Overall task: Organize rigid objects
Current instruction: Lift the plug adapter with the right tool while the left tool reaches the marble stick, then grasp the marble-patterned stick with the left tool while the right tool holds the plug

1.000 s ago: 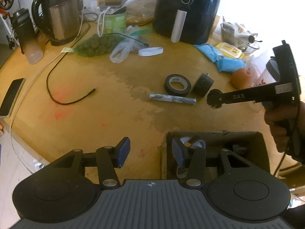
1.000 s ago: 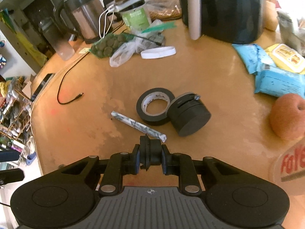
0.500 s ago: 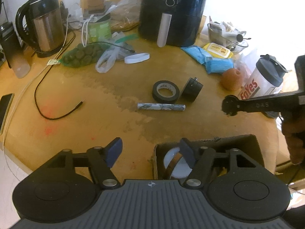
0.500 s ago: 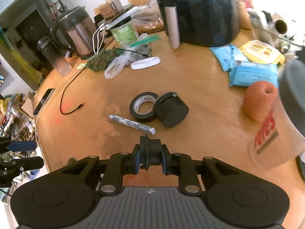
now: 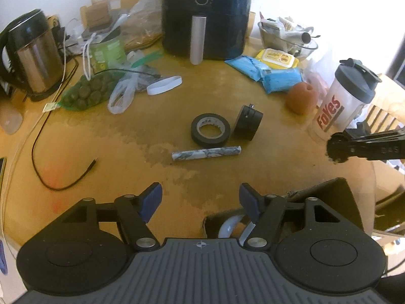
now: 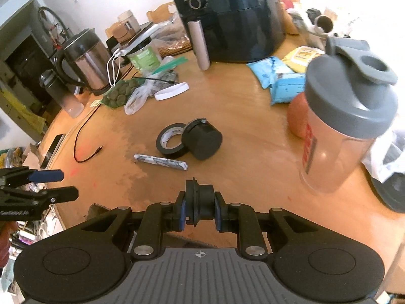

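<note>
Your left gripper [image 5: 200,198] has its jaws apart with nothing between them; they have just been opening. It hangs over the tabletop [image 5: 114,152] edge beside the cardboard box [image 5: 339,190]. Your right gripper [image 6: 200,209] has its jaws clamped on a small black part [image 6: 202,202], held above the tabletop. The tape roll [image 6: 170,140], black cylinder [image 6: 203,143] and marbled stick [image 6: 160,162] lie close together mid-tabletop, the roll touching the cylinder.
</note>
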`<move>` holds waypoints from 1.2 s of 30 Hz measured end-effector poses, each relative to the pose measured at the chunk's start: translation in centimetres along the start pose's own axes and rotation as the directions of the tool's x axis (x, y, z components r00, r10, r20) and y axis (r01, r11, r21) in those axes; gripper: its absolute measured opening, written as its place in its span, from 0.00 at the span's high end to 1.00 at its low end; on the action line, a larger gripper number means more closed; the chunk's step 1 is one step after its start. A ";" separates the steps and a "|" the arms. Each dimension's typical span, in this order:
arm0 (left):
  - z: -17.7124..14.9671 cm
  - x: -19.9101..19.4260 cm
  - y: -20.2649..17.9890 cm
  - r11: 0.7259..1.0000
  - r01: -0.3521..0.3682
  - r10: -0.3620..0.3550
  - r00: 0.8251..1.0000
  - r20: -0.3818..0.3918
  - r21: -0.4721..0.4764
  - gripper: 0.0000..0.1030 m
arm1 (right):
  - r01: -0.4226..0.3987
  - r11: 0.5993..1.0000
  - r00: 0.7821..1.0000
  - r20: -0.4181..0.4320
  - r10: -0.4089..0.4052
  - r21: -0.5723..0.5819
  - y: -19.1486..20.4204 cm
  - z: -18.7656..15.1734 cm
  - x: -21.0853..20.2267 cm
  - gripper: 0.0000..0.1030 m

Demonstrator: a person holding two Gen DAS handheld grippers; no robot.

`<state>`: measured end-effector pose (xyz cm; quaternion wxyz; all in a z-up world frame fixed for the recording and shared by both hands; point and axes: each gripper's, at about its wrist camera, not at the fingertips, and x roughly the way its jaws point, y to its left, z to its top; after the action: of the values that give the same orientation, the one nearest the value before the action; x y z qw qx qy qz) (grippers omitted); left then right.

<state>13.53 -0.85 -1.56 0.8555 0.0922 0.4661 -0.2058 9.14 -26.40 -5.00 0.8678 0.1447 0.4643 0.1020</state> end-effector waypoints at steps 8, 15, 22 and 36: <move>1.1 1.4 -0.6 0.997 0.020 -0.020 1.000 -0.001 0.075 0.35 | 0.000 1.000 1.000 0.017 0.000 0.009 0.1 -1.1 -1.6 0.77; 2.2 3.4 -0.6 0.991 0.025 -0.022 1.000 -0.022 0.133 0.36 | -0.024 0.994 0.999 0.027 0.021 0.103 -0.7 -1.8 -2.3 0.77; 3.4 6.7 -0.3 0.979 0.026 -0.014 0.998 -0.061 0.201 0.36 | -0.012 0.991 0.999 0.038 0.007 0.134 -1.6 -2.3 -3.1 0.77; 5.3 13.8 -1.1 0.918 0.099 -0.027 0.982 -0.188 0.383 0.45 | 0.030 0.983 0.998 0.047 -0.039 0.180 -3.4 -3.5 -4.3 0.77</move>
<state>23.68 -7.38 -10.20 0.7673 0.2641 0.4934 -0.3132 4.01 -30.36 -4.63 0.8642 0.2167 0.4523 0.0411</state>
